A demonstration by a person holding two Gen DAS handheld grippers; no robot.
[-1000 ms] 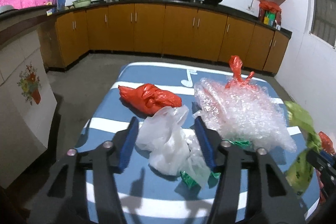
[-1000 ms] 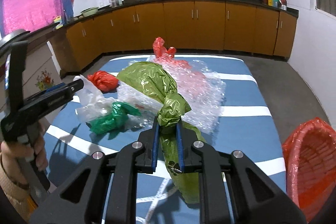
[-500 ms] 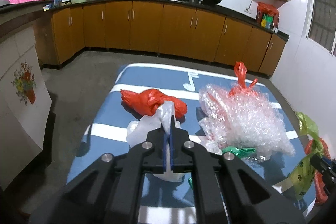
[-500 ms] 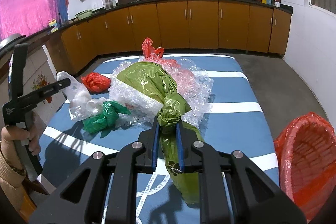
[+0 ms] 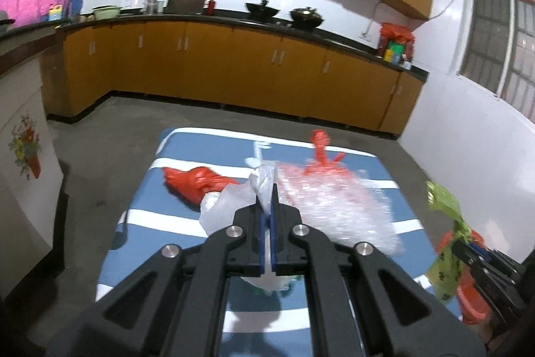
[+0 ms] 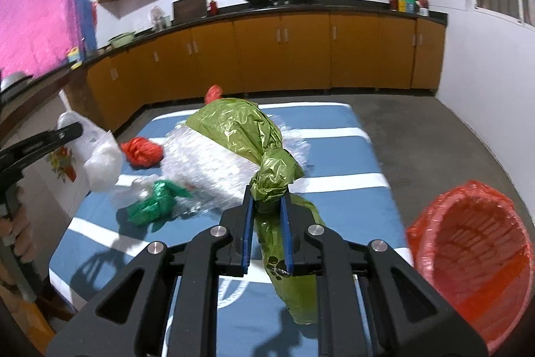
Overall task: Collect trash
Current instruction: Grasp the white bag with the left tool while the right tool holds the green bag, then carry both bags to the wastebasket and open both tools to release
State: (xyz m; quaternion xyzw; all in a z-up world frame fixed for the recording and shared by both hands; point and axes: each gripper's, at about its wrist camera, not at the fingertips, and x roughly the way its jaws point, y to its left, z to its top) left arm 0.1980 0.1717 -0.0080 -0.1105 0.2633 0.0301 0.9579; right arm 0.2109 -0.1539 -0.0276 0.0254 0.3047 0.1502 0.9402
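My left gripper is shut on a white plastic bag and holds it above the blue striped table; the bag also shows at the left of the right wrist view. My right gripper is shut on the knot of a green plastic bag, lifted over the table. A red bag, a heap of bubble wrap with a red knotted bag behind it, and a dark green bag lie on the table.
A basket lined with red plastic stands on the floor right of the table. Orange kitchen cabinets run along the far wall. A white cabinet with a flower picture is at the left.
My left gripper closed on the white bag and lifted it off the table. My right gripper raised the green bag higher and moved it nearer the red basket.
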